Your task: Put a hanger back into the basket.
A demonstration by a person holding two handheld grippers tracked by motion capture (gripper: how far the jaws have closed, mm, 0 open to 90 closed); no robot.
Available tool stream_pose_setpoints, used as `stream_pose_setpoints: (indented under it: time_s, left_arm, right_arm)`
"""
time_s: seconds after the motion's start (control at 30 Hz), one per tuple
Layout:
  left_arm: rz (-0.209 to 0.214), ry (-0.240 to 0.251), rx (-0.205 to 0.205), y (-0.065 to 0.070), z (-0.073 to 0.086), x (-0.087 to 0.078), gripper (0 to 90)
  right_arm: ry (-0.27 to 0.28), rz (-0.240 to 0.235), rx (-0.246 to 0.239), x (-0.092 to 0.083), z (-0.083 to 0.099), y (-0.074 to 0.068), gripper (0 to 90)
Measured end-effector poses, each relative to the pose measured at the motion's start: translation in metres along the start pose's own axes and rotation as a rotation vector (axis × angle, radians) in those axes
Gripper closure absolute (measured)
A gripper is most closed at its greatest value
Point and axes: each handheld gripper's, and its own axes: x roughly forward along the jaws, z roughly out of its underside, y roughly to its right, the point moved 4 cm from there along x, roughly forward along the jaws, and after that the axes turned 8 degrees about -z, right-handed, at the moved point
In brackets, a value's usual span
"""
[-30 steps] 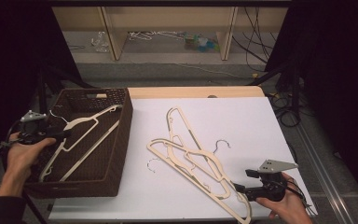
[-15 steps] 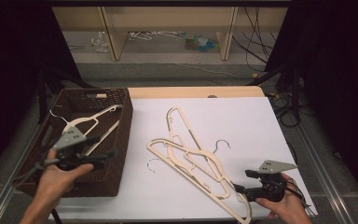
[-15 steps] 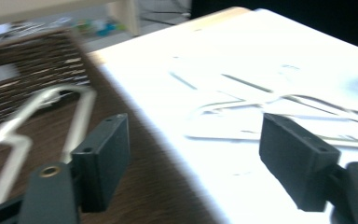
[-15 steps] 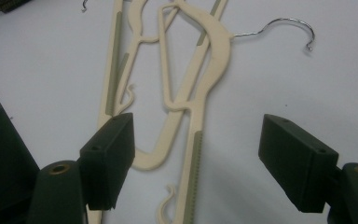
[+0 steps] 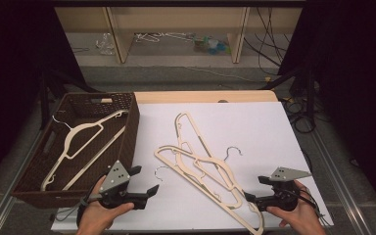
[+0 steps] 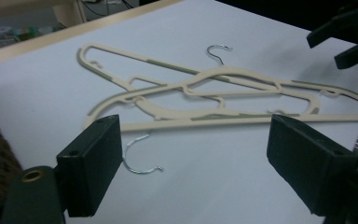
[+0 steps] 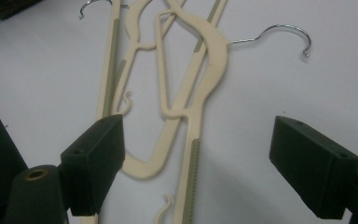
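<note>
Cream plastic hangers lie tangled in a loose pile on the white sheet of the desk, their lower ends running close to the near edge. Two chrome hooks stick out of the pile, one toward the basket side and one toward the far right.

The left gripper hovers over the near-left part of the sheet, just beside the wicker basket, its fingers spread wide with nothing between them; they have just been opening. Bare sheet lies between it and the pile.

The right gripper sits at the near-right corner, right at the pile's lower end. Its fingers also stand apart, having just opened further, with hanger arms lying below the gap but not pressed.

One more cream hanger rests slanted inside the basket, which stands against the sheet's left edge. Beyond the pile, the far and right parts of the sheet are open.
</note>
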Motion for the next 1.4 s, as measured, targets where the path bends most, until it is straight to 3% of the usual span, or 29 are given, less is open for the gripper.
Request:
stream_pose_setpoints:
  time_s: [0.2,0.27,0.4,0.53,0.73,0.93,0.97,1.0,1.07,1.1,1.17,1.2,1.27,1.3,1.4]
  left_arm:
    - [0.007,0.015,-0.007,0.007,0.009,-0.003,18.2]
    - [0.008,0.034,-0.027,0.009,0.009,-0.005,18.1]
    - [0.011,0.051,-0.025,0.012,0.01,-0.008,17.5]
    - [0.019,0.039,-0.009,0.015,0.015,-0.005,17.4]
    - [0.025,0.018,0.025,0.02,0.019,0.0,17.4]
    - [0.032,0.014,0.043,0.022,0.02,0.001,17.6]
    - [0.032,0.015,0.036,0.021,0.02,0.001,17.6]
    - [0.032,0.015,0.032,0.021,0.02,0.001,17.6]
    - [0.035,0.015,0.032,0.021,0.02,0.001,17.7]
    - [0.036,0.009,0.038,0.021,0.021,0.002,17.6]
    - [0.045,0.007,0.038,0.021,0.022,0.002,18.0]
    - [0.046,0.006,0.041,0.021,0.022,0.002,18.5]
    - [0.048,0.007,0.041,0.021,0.022,0.002,18.6]
    - [0.047,0.004,0.041,0.021,0.022,0.003,18.6]
    - [0.045,-0.001,0.052,0.021,0.022,0.003,18.7]
  right_arm:
    - [0.005,0.009,0.002,-0.001,0.001,0.0,19.2]
    - [0.005,0.009,0.001,-0.001,0.001,0.0,19.2]
    - [0.01,0.02,-0.008,0.0,0.001,0.001,19.3]
    - [-0.005,0.028,-0.013,0.002,0.001,0.002,20.1]
    - [-0.065,0.03,-0.02,0.014,0.0,0.004,27.0]
    - [-0.136,0.023,0.027,0.021,-0.001,0.005,40.1]
    - [-0.178,0.019,-0.002,0.025,-0.001,0.007,44.6]
    - [-0.201,0.016,0.034,0.027,-0.001,0.005,45.7]
    - [-0.215,0.015,0.017,0.029,-0.001,0.006,47.2]
    - [-0.239,0.005,-0.033,0.036,-0.001,0.007,51.2]
    - [-0.265,0.002,-0.036,0.038,-0.001,0.006,53.7]
    - [-0.296,0.006,0.011,0.037,-0.001,0.002,55.4]
    - [-0.29,0.009,-0.014,0.039,0.0,0.003,57.3]
    - [-0.306,0.018,-0.057,0.04,0.0,0.006,60.1]
    - [-0.33,0.027,-0.068,0.04,0.0,0.005,62.0]
